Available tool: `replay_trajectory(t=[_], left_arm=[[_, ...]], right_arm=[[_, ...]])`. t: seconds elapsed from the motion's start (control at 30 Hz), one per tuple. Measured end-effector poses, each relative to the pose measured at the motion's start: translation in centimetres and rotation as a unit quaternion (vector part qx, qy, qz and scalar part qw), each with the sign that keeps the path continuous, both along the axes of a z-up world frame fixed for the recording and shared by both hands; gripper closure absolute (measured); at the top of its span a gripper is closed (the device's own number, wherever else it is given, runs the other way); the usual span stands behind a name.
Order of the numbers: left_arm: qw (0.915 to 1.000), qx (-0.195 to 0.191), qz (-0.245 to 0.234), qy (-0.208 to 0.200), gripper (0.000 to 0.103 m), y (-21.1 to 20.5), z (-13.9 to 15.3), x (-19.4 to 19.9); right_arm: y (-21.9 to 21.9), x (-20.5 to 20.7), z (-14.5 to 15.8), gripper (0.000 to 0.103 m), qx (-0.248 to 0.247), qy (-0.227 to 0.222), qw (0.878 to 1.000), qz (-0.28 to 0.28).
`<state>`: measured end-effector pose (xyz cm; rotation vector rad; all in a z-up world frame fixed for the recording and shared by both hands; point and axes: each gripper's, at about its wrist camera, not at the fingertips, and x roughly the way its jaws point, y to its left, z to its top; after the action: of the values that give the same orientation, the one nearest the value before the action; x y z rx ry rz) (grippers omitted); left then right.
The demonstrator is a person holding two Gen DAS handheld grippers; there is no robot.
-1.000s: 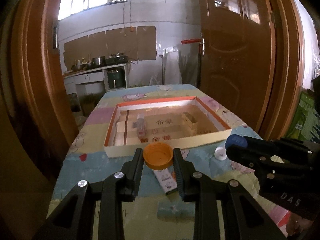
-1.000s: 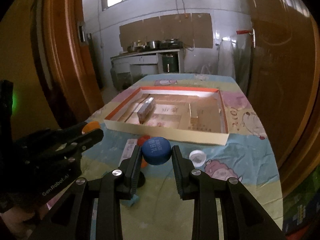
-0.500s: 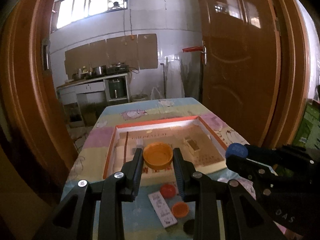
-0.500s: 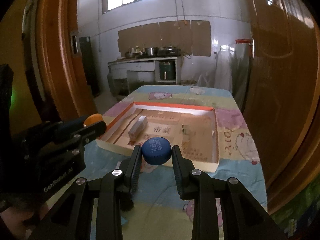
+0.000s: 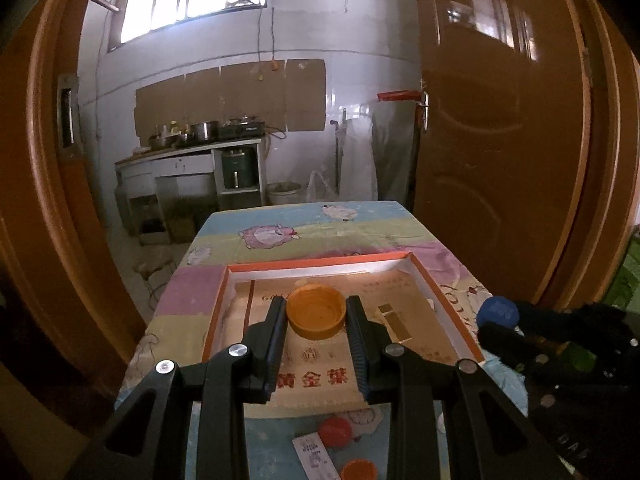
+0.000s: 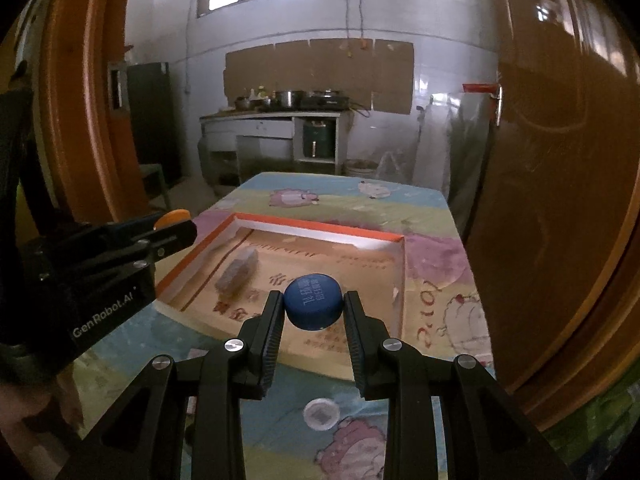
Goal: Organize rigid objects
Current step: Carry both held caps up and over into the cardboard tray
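Observation:
My left gripper (image 5: 316,312) is shut on an orange bottle cap (image 5: 316,314), hollow side up, held above the shallow orange-rimmed box (image 5: 320,261). My right gripper (image 6: 314,306) is shut on a blue bottle cap (image 6: 313,304) with printed top, over the near part of the same box (image 6: 316,226). The right gripper with its blue cap (image 5: 497,312) shows at the right of the left wrist view. The left gripper with the orange cap (image 6: 172,218) shows at the left of the right wrist view. Inside the box lie a small grey block (image 6: 238,270) and a tan block (image 5: 394,322).
On the patterned tablecloth (image 5: 280,236) in front of the box lie a red cap (image 5: 335,430), an orange cap (image 5: 358,470), a white paper strip (image 5: 316,458) and a white cap (image 6: 321,413). A brown door (image 5: 500,140) stands close on the right.
Both grippers have risen and moved forward from the near tabletop to over the box, each still holding its cap. The loose caps on the cloth have come into view below.

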<state>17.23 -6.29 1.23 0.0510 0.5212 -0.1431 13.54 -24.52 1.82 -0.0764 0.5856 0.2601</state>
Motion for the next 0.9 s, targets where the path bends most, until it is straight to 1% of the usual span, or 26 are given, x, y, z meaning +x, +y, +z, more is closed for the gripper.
replay_trajectory(t=[0.27,0.37,0.5,0.73,0.9], left_arm=[[0.9999,0.013,0.004,0.007,0.073,-0.8,-0.3,1.8],[0.9998,0.005,0.003,0.019,0.073,-0.9,-0.6,2.7],[0.9994,0.005,0.000,0.034,0.073,-1.0,-0.9,3.9],[0.9974,-0.011,0.007,0.071,0.073,-0.8,-2.2,6.3],[0.9956,-0.016,0.010,0.092,0.073,-0.8,-3.5,7.3]], right_arm=[[-1.1,2.4,-0.1,0.072,-0.011,0.012,1.000,-0.008],[-1.5,3.2,-0.4,0.072,-0.009,0.019,1.000,-0.011],[-2.4,4.8,-0.8,0.072,0.003,0.035,0.999,-0.020],[-3.7,7.8,-1.7,0.072,0.017,0.065,0.997,-0.041],[-3.7,9.6,-2.9,0.072,0.005,0.083,0.995,-0.047]])
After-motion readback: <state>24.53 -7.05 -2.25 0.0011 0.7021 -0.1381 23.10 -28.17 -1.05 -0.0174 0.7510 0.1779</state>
